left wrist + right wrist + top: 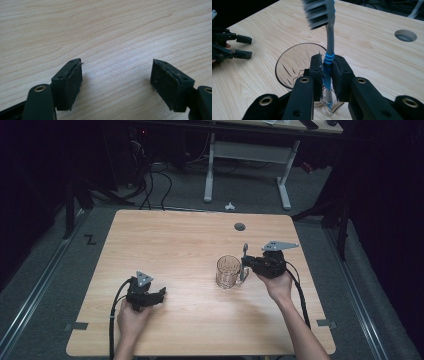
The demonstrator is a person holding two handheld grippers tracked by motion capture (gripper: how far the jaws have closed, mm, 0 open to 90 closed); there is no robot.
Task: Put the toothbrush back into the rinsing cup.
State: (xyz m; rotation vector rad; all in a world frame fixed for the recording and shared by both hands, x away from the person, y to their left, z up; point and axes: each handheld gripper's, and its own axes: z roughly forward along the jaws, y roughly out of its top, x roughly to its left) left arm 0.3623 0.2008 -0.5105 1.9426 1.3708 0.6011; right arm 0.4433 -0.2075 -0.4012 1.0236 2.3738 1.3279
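Pale wood grain runs across the worktop [190,250], which carries a clear glass mug [228,272] on the person's right half, near the right gripper [247,263]. That gripper's jaws are clamped on a toothbrush [329,62], pinching it at the blue ribbed grip of its grey handle. In the right gripper view the brush stands nearly upright between the pads, its bristled head at the top and its lower end down beside the mug's rim and handle; whether the tip touches the glass I cannot tell. The mug stands upright on the worktop, directly in front of and below the jaws in that view. In the high view the brush head pokes up just right of the mug. The left gripper [116,80] rests low over bare wood on the left half, well apart from the mug, with its jaws spread wide and nothing between them. A round cable hole [240,226] sits near the worktop's far edge.
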